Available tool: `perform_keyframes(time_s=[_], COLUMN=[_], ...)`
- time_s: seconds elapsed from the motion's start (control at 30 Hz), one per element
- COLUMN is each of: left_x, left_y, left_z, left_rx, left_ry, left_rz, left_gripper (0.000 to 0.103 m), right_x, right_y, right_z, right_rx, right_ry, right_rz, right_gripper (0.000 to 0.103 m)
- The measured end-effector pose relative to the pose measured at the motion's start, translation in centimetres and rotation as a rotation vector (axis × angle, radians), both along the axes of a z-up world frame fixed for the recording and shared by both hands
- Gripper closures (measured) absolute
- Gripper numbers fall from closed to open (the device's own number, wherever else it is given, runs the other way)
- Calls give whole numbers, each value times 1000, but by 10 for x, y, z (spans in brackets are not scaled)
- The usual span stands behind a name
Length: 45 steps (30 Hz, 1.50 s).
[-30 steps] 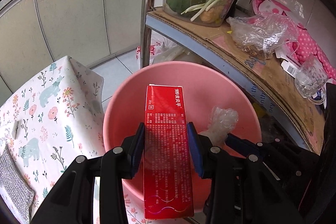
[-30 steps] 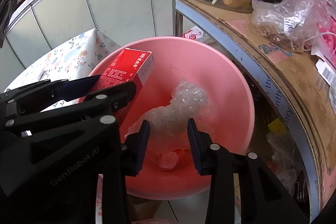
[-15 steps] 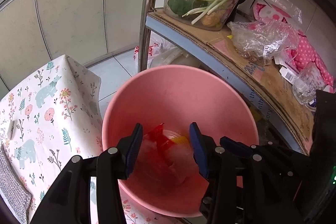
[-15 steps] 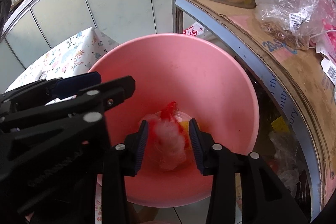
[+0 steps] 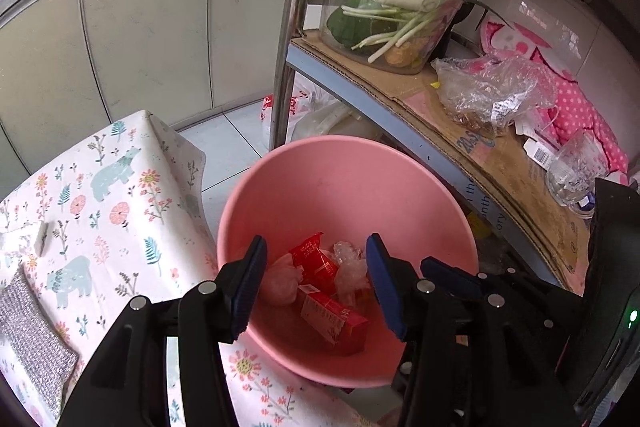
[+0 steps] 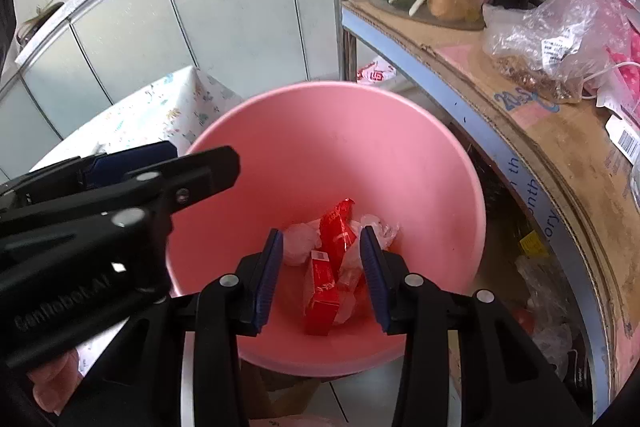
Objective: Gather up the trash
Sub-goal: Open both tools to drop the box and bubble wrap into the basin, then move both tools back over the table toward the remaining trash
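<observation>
**Both grippers empty above the pink bin; trash lies inside**

The round pink plastic bin (image 5: 344, 187) stands beside the desk with the floral, bear-printed cloth (image 5: 100, 211). At its bottom lie a red cardboard box (image 5: 334, 319), a red foil wrapper (image 5: 314, 259) and crumpled clear plastic film (image 5: 350, 267); the printing on box and wrapper is too small to read.

The left gripper (image 5: 316, 279) hangs over the bin, fingers spread, holding nothing. The right gripper (image 6: 322, 271) likewise, fingers apart and empty.

White lettering on the left gripper's body reads "GenRobot.AI". The cardboard-lined metal shelf (image 6: 520, 115) bears partial blue print.
</observation>
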State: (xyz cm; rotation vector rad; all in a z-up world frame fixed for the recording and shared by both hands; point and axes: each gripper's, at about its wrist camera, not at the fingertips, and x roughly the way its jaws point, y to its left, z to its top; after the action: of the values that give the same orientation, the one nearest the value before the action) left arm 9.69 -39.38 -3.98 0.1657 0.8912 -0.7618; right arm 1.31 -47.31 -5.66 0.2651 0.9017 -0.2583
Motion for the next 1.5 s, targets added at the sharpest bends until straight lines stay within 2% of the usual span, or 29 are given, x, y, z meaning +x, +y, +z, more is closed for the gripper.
perform_keyframes(time_s=[0.3,0.57,0.83,1.17,1.5], left_x=[-6,-24,-32,-50,-84], left_y=[24,41,82,147,206], left_z=[22,39,49,48,48], left_rx=[-38,-39,-29,-9,37], left_ry=[-7,-40,-70,-83,-134], left_rz=[33,28,80,181,272], left_gripper=[52,52,52,52,52], right_x=[-15,-23,-30,-36,-48], right_y=[-1,2,13,49,111], right_z=[15,32,45,56,59], right_rx=[9,-2,5,27,50], right_ry=[-46,-92,-127,-153,-158], right_rz=[-4,0,24,93,223], right_gripper=[62,62,62,62,62])
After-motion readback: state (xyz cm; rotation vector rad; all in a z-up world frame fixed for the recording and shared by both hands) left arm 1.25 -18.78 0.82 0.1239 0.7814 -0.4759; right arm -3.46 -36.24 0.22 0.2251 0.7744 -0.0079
